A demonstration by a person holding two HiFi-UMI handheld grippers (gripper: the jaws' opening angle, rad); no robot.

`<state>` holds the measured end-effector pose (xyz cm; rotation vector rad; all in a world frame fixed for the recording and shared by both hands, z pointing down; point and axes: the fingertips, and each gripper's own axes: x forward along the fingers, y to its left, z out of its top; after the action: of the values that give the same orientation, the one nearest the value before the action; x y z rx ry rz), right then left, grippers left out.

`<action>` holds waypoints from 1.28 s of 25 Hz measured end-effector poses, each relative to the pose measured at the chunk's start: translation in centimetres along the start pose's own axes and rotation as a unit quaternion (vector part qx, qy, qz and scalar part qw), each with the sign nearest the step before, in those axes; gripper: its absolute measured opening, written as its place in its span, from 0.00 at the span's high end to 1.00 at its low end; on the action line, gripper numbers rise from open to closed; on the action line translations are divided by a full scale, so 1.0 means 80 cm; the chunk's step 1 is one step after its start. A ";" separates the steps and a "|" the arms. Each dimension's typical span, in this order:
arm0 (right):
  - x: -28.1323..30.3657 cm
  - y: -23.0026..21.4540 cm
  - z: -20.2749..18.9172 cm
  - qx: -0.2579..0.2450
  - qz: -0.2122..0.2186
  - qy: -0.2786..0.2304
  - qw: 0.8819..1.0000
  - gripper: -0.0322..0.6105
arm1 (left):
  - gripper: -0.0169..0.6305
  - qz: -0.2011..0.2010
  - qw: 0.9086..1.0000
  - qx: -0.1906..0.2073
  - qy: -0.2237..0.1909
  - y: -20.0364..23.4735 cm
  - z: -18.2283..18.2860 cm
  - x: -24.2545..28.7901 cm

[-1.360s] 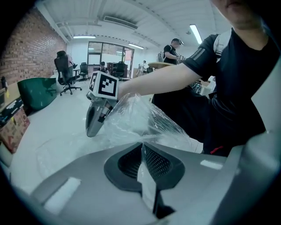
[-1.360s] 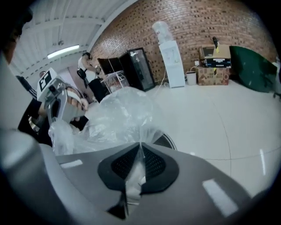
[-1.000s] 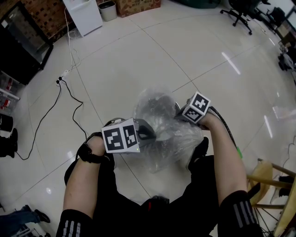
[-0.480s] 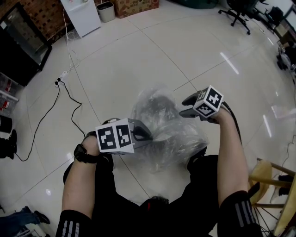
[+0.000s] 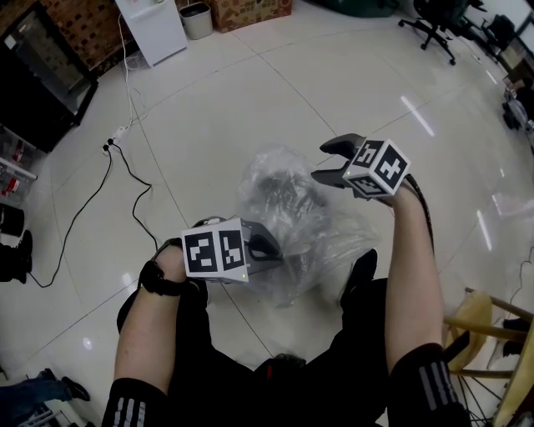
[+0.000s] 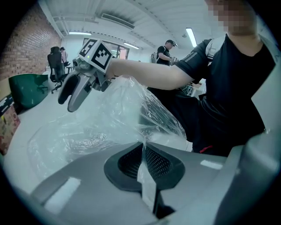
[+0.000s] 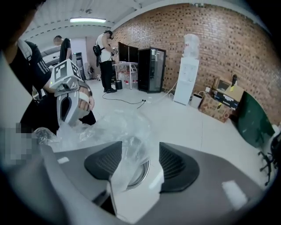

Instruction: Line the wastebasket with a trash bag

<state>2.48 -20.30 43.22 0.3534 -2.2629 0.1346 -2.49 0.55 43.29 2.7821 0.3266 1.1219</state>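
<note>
A clear trash bag [image 5: 310, 227] is draped over a dark mesh wastebasket [image 5: 282, 188] on the floor between the person's knees. My left gripper [image 5: 272, 248] is at the bag's near left side, shut on a fold of the film [image 6: 141, 132]. My right gripper [image 5: 334, 161] hangs above the bag's far right side. Its jaws are opening and stand wide apart [image 7: 140, 165]. A loose strip of film [image 7: 125, 165] still lies between them, but the pads do not press on it. The basket's mesh [image 6: 156, 112] shows through the bag.
A black cable [image 5: 125, 171] runs across the tiled floor at left. A white water dispenser [image 5: 150, 29], a small bin [image 5: 194, 18] and a cardboard box [image 5: 250, 10] stand at the back. A wooden chair [image 5: 492, 325] is close at right. Several people stand far behind.
My right gripper has let go of the bag, opened wide and risen up and away from it. My left gripper has stayed put, still shut on the film.
</note>
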 end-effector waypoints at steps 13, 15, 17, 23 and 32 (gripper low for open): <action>0.105 0.074 0.054 -0.076 0.049 -0.045 0.995 0.48 | 0.98 -0.036 0.999 0.021 -0.009 -0.020 0.016 0.014; 0.128 0.095 0.022 -0.074 0.083 0.003 0.994 0.66 | 0.98 -0.032 0.999 0.019 -0.010 -0.018 0.014 0.011; 0.143 0.106 -0.011 -0.067 0.101 0.049 0.991 0.87 | 0.98 -0.029 0.999 0.016 -0.011 -0.016 0.012 0.006; 0.152 0.123 -0.076 -0.023 0.136 0.128 0.982 0.94 | 0.98 -0.003 0.999 0.014 -0.031 -0.003 0.017 -0.020; 0.192 0.149 -0.108 -0.006 0.159 0.137 0.978 0.94 | 0.98 0.101 0.995 -0.016 -0.018 0.060 -0.004 -0.042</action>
<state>-4.36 -10.27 60.68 -0.0374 -2.0293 0.3157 -4.34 -4.92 42.18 2.8540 0.0217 1.1037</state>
